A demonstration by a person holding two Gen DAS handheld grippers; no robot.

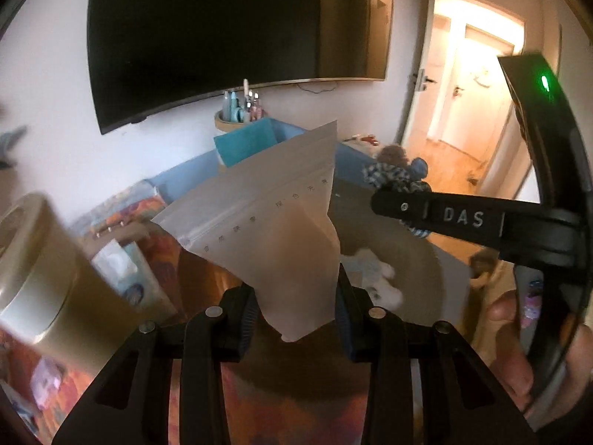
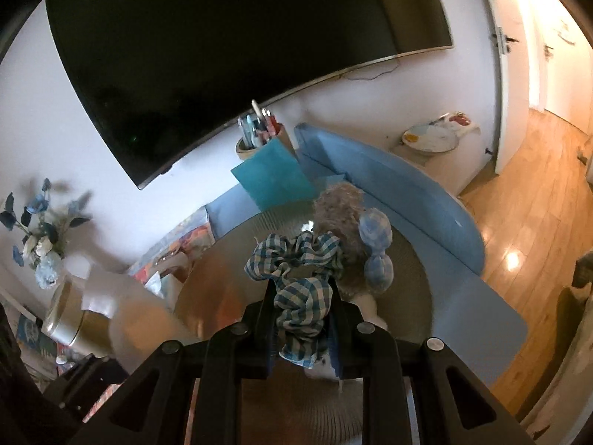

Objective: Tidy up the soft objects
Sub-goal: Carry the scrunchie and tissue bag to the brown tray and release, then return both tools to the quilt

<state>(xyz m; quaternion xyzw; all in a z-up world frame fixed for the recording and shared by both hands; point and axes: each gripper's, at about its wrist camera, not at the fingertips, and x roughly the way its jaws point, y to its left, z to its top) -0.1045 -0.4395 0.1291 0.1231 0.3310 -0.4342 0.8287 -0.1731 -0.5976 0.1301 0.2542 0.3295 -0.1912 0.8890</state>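
Carry step in hand: left gripper [image 1: 296,296] clamps a frosted zip pouch [image 1: 267,218], right gripper [image 2: 302,319] pinches a plaid-dressed doll [image 2: 315,259]; next, judged, bagging the doll

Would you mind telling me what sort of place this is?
Most likely a room in a home: a wall-mounted TV, a wooden floor leading to a doorway, and a vase of flowers.

Clearance around the round woven mat [image 2: 411,282]. Its near side lies open to approach. A curly-haired doll [image 2: 346,222] occupies the far part; a teal card [image 2: 272,178] and utensil holder [image 2: 246,150] stand beyond it. A gold canister [image 2: 65,315] and a tissue pack [image 1: 115,263] crowd its left; the blue padded rim [image 2: 407,200] borders its right.
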